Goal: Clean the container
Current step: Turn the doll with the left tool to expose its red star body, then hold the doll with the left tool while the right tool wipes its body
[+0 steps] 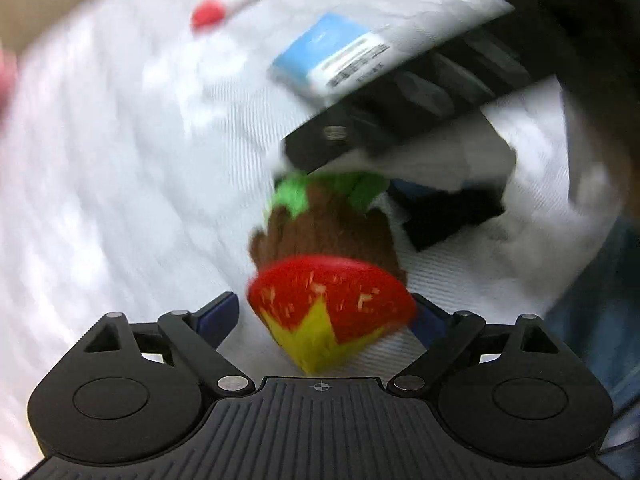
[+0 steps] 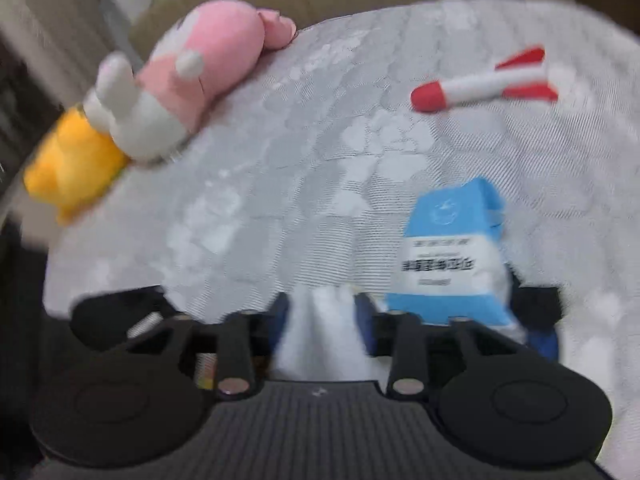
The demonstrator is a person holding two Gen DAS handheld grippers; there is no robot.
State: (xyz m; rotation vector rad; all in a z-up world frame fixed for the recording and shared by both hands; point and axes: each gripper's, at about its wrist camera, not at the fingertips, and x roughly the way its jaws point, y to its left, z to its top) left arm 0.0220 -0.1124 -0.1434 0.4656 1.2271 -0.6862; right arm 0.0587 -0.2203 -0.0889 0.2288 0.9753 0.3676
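Two blue pads of the left gripper stand wide apart. A plush toy with a red and yellow end, a brown middle and green tips lies between them on the white patterned cloth. A strip of cloth shows between the toy and the left pad, so the jaws do not clamp it.

Just beyond the toy, the black body of the other tool reaches in from the upper right, and a blue and white packet with a printed label is at its front edge. A black flat piece lies to the right of the toy.

The right gripper has its fingers partly apart. A blurred white shape fills the gap, and I cannot tell if the pads press on it. The same packet stands just right of these fingers. Farther away on the cloth lie a red and white toy rocket, a pink and white plush and a yellow plush touching it.

Which of these blurred shapes is the container, I cannot tell.
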